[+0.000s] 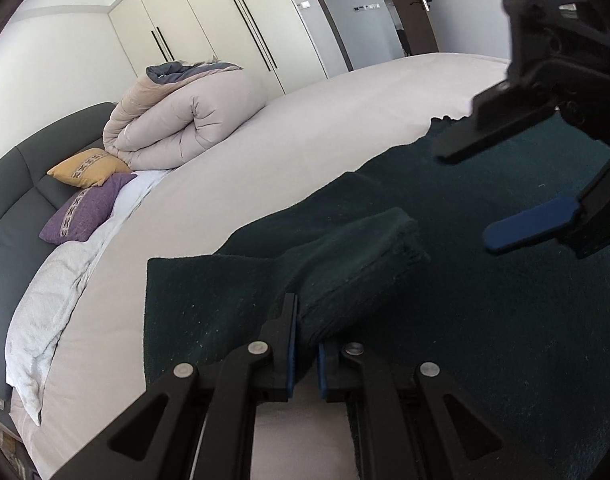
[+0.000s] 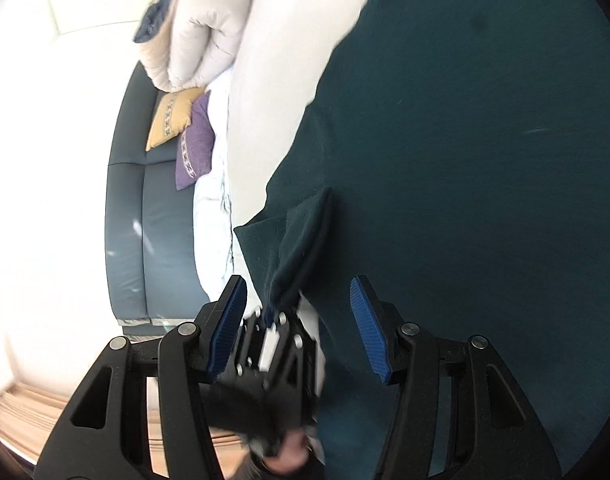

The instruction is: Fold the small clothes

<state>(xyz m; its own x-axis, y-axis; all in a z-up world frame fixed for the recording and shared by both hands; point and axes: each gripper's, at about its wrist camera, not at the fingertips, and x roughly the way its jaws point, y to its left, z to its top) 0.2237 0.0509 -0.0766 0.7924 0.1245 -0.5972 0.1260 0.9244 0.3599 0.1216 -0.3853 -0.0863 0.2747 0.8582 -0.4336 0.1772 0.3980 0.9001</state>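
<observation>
Left hand-held gripper (image 1: 305,344) pinches the dark green garment's (image 1: 485,280) apparently folded edge; right hand-held gripper (image 2: 299,328) hovers unclenched.

A dark teal garment (image 1: 445,280) lies on a pale beige bed (image 1: 305,132). The left tongs (image 1: 305,354) are black with blue pads; the right tongs (image 2: 299,330) are black too, their blue pads (image 2: 369,328) ribbed. A beige duvet (image 1: 185,120) has a grey-blue lining. One cushion (image 1: 91,166) is mustard yellow, another cushion (image 1: 83,208) purple, each with a patterned band. The headboard (image 1: 13,200) is dark grey, the wardrobe (image 1: 225,20) cream with black handles.
</observation>
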